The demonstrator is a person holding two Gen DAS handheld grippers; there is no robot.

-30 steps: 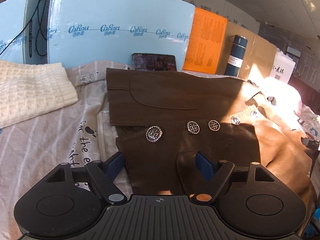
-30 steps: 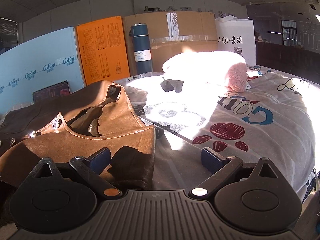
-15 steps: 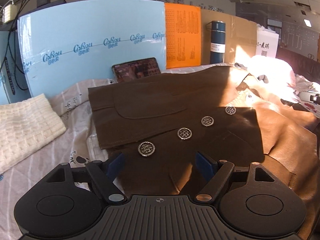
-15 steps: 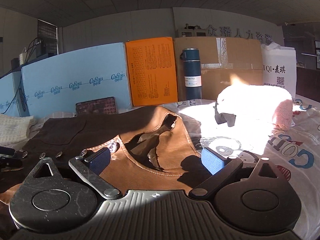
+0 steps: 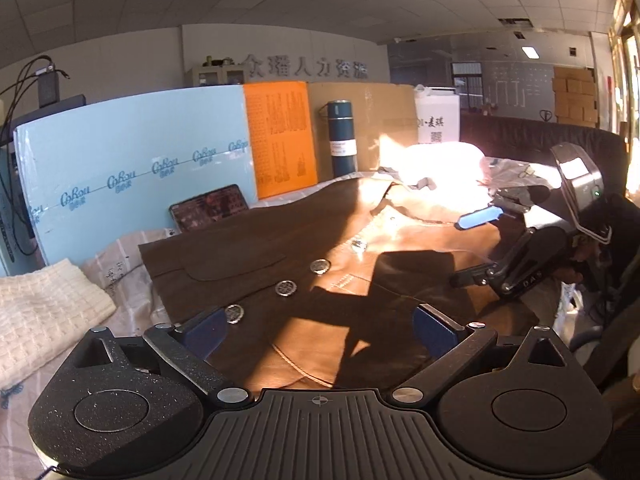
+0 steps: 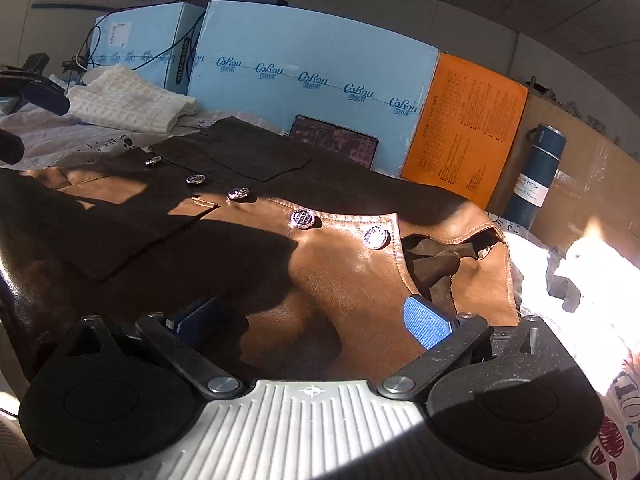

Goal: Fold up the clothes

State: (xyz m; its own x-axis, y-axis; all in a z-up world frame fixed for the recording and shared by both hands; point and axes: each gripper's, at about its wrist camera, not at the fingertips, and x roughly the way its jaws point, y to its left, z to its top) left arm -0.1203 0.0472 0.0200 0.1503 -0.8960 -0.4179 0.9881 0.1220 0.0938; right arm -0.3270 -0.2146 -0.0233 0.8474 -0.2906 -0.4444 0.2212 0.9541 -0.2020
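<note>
1. Left gripper point(image 5: 318, 330) gapes, empty, with the vest point(image 5: 304, 240) just ahead.
2. Right gripper point(image 6: 312, 320) gapes, empty, over the vest.
3. Beyond the vest, the blue board point(image 6: 312, 76) reads "CoRou".

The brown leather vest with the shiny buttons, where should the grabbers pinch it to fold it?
Probably at its edges, because the brown vest lies flat and spread, so only a thin edge fits between the fingers. The right gripper, open, could come from the near side at the shoulder beside the neck opening. The left gripper, also open, could take the near bottom hem, below the row of buttons.
</note>
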